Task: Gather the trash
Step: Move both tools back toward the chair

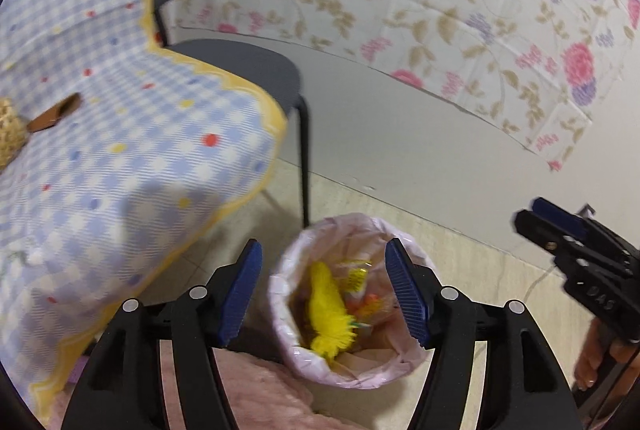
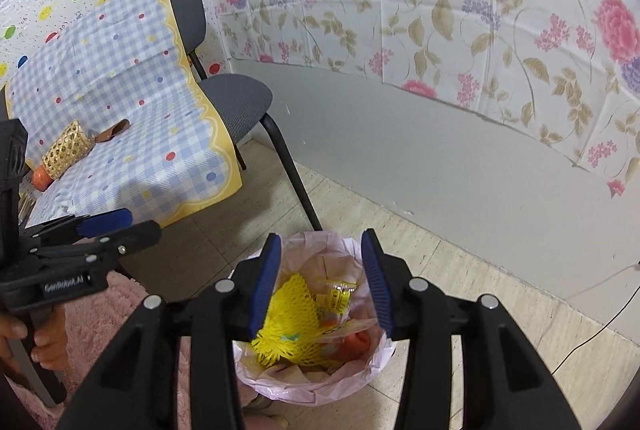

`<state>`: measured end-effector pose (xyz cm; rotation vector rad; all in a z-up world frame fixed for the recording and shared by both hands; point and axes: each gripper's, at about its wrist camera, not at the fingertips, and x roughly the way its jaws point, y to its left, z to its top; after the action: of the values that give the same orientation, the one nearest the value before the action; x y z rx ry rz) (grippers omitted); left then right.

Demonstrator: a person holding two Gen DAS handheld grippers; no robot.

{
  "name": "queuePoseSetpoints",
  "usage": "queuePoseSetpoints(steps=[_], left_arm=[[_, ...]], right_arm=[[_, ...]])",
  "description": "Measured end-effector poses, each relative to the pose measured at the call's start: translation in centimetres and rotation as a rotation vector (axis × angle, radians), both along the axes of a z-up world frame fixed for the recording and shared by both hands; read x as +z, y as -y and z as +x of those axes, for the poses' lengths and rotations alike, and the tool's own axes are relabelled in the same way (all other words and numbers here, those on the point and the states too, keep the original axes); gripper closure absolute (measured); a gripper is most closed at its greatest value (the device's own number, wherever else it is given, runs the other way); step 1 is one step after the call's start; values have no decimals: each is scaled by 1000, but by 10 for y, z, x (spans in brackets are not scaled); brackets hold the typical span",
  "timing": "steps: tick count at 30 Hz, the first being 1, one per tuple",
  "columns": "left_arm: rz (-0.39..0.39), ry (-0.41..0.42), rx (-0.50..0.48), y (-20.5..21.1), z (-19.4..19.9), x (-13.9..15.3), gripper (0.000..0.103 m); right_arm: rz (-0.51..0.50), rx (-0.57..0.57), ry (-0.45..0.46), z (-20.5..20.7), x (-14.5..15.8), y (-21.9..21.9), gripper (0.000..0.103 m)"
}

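A small bin lined with a pink bag (image 1: 292,354) (image 2: 280,386) stands on the floor below both grippers. Inside lie a yellow foam net (image 1: 328,310) (image 2: 288,322), yellow wrappers and an orange piece (image 2: 356,344). My left gripper (image 1: 324,294) is open and empty above the bin; it also shows at the left of the right wrist view (image 2: 124,226). My right gripper (image 2: 320,282) is open and empty above the bin; it also shows at the right edge of the left wrist view (image 1: 532,218), where its jaws look nearly together.
A table under a blue checked cloth (image 2: 132,133) stands at the left with a woven basket (image 2: 66,149), an orange object (image 2: 40,178) and a brown wrapper (image 2: 114,131). A grey chair (image 2: 236,101) stands behind it. A pink rug (image 2: 120,314) lies beside the bin.
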<state>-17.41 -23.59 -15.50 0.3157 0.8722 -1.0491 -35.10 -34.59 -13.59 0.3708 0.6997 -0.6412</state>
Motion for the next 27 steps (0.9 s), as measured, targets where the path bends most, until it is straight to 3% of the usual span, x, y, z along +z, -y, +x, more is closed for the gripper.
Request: queuePoseSetpoints(steps=[10,26,27], left_arm=[[-24,127,142,-46,21,27,38],[-21,196,477,-157,99,49,38],[-19,201,493,-162,102,50,34]], right_arm=[[-30,92,63,29,27,-22,61],[-26,382,89,159,48,-80,60],[-29,396,92,166,50,-83,59]])
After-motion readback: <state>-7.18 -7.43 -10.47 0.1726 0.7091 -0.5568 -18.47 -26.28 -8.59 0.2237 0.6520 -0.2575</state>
